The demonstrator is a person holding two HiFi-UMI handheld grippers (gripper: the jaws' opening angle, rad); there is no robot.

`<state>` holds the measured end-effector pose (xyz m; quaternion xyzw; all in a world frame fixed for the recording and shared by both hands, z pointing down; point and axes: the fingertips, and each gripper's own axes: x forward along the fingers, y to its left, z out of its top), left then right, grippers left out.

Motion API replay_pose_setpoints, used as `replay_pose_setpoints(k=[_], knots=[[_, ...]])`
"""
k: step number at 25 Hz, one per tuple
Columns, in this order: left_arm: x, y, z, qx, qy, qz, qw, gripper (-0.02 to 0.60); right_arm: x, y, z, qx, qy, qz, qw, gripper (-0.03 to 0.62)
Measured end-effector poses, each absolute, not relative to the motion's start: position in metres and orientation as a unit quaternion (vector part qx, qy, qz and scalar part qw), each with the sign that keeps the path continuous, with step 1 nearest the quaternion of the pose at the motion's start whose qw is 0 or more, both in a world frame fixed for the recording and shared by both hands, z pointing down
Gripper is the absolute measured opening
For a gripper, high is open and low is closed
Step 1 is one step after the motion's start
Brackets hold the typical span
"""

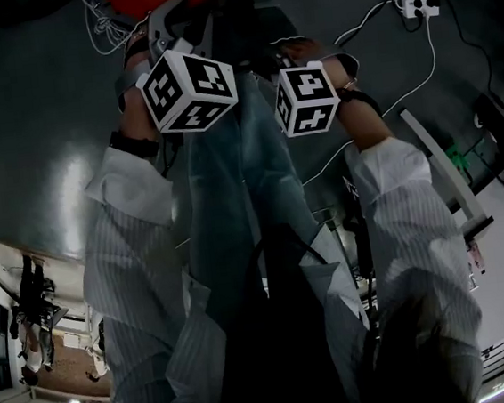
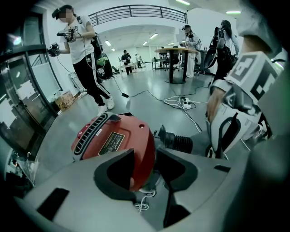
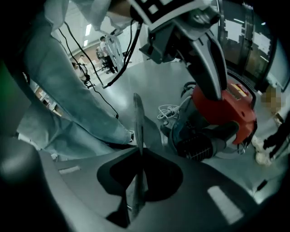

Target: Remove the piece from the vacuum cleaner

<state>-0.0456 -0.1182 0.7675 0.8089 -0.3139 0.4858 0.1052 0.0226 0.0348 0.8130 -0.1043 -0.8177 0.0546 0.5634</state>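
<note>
Both claws clamped at the red vacuum cleaner (image 2: 113, 140)
My left gripper (image 2: 144, 156) grips its glossy domed shell, my right gripper (image 3: 139, 156) pinches a thin grey piece (image 3: 138, 122); it sits on shiny grey floor (image 2: 149, 88), white cables (image 2: 181, 102) nearby

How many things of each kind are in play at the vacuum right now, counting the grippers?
Vacuum cleaner, red: 1
Thin grey strip: 1
Grippers: 2, the left gripper closed on the vacuum cleaner's body and the right gripper closed on the thin grey strip
Total: 4
</note>
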Motion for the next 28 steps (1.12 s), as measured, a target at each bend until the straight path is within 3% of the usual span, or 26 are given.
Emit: replay_pose_setpoints(k=[6, 10, 11, 13, 14, 17, 28], knots=[[-0.045, -0.116, 0.752, 0.815, -0.334, 0.456, 0.13, 0.156, 0.025, 0.038, 0.792, 0.071, -0.836, 0.211, 0.501, 0.023], [-0.055, -0.117, 0.695, 0.823, -0.407, 0.347, 0.192, 0.153, 0.027, 0.015, 0.75, 0.168, -0.844, 0.28, 0.425, 0.023], [-0.06, -0.117, 0.677, 0.821, -0.428, 0.319, 0.204, 0.145, 0.026, 0.009, 0.735, 0.187, -0.846, 0.289, 0.407, 0.023], [-0.068, -0.112, 0.639, 0.815, -0.457, 0.283, 0.214, 0.065, 0.024, 0.002, 0.699, 0.219, -0.849, 0.303, 0.372, 0.023], [-0.069, -0.109, 0.62, 0.815, -0.464, 0.275, 0.213, 0.027, 0.022, -0.001, 0.677, 0.233, -0.852, 0.308, 0.355, 0.023], [-0.064, -0.103, 0.559, 0.822, -0.466, 0.262, 0.195, 0.005, 0.021, -0.013, 0.606, 0.271, -0.859, 0.299, 0.316, 0.025], [-0.041, -0.081, 0.331, 0.857, -0.459, 0.187, 0.145, 0.005, 0.049, -0.017, 0.372, 0.386, -0.86, 0.229, 0.241, 0.025]])
